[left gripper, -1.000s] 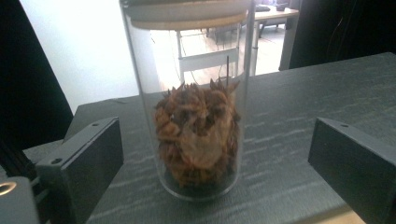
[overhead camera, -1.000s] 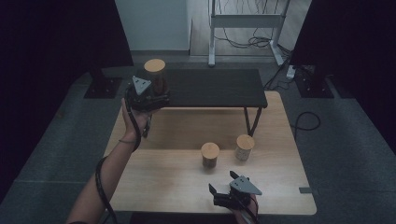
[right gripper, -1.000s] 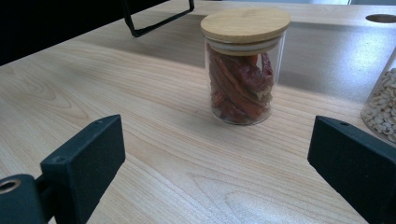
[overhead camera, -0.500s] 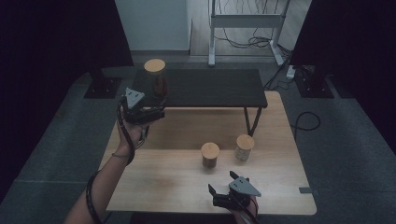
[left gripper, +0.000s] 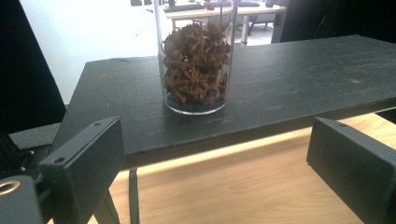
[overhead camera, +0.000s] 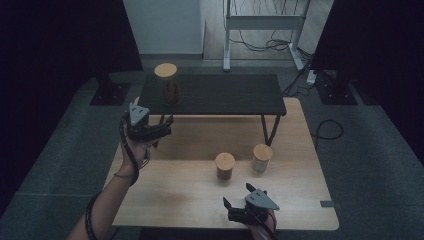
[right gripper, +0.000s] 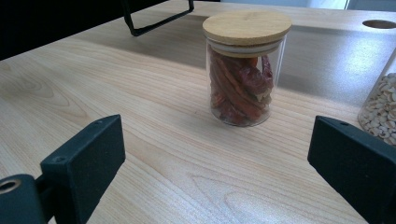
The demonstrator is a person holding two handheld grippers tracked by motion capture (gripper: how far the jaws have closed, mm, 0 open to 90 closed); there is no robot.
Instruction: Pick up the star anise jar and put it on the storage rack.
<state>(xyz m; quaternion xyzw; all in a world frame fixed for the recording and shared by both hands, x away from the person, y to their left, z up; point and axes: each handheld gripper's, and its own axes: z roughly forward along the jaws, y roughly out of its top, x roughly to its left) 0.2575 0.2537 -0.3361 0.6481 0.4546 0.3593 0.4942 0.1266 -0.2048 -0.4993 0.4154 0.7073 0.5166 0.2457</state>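
The left hand-held gripper point(overhead camera: 165, 120) was seen at centre-left of the high view, held in a hand w/ forearm coming up from the bottom-left. Its jaws were spread wide apart w/ nothing between them, pointed toward the upper right of the frame at the near edge of the low black wooden shelf point(overhead camera: 220, 95) standing on the desk. In the left gripper view the two black jaws were seen at bottom-left and bottom-right, well apart, empty.

The clear glass jar of brown star anise w/ round wooden lid point(overhead camera: 167, 85) was found upright on the shelf's left end, upper-left of centre in the high view; in the left gripper view it point(left gripper: 196, 60) sat top-centre, near the gripper but apart from the jaws.

The right hand-held gripper point(overhead camera: 231, 209) was seen low, right of centre at the bottom of the high view, over the light wooden desk point(overhead camera: 170, 200); jaws open, nothing gripped.

The glass jar of red dried chillies w/ wooden lid point(right gripper: 245, 70) was seen upright on the desk, centre of the right gripper view, beyond the jaws, not touched. A glass jar of pale seeds point(right gripper: 380, 107) was partly seen at that view's right edge, just beside it. In the high view both jars point(overhead camera: 225, 166) point(overhead camera: 262, 157) stood side by side at mid-frame.
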